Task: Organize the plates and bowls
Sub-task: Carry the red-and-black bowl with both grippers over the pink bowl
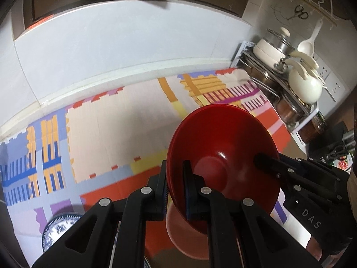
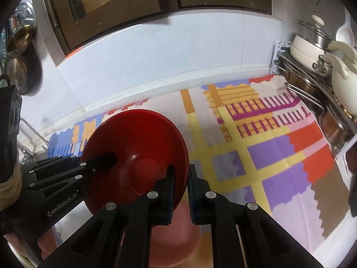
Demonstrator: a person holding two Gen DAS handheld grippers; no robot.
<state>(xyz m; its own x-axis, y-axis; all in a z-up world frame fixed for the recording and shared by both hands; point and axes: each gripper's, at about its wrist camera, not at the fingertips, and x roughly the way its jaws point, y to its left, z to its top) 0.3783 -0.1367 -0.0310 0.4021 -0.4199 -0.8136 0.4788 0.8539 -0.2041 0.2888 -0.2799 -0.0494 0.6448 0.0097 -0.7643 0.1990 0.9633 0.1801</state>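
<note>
A glossy red bowl (image 1: pixel 223 138) (image 2: pixel 138 138) hangs tilted above the patterned mat, held from both sides. My left gripper (image 1: pixel 175 175) is shut on its left rim; it also shows in the right wrist view, where my left gripper (image 2: pixel 104 158) reaches in from the left. My right gripper (image 2: pixel 180 178) is shut on the opposite rim, and the left wrist view shows my right gripper (image 1: pixel 267 159) coming in from the right. A double edge line on the rim hints at two nested bowls. Under it lies a pink bowl (image 1: pixel 185 234) (image 2: pixel 174 234), partly hidden by the fingers.
A colourful patterned mat (image 1: pixel 111 134) (image 2: pixel 267 156) covers the counter up to a white tiled wall. A rack with pots and a cream kettle (image 1: pixel 305 84) (image 2: pixel 343 78) stands at the right. A blue-and-white plate (image 1: pixel 60 225) lies near left. Metal strainers (image 2: pixel 20 44) hang far left.
</note>
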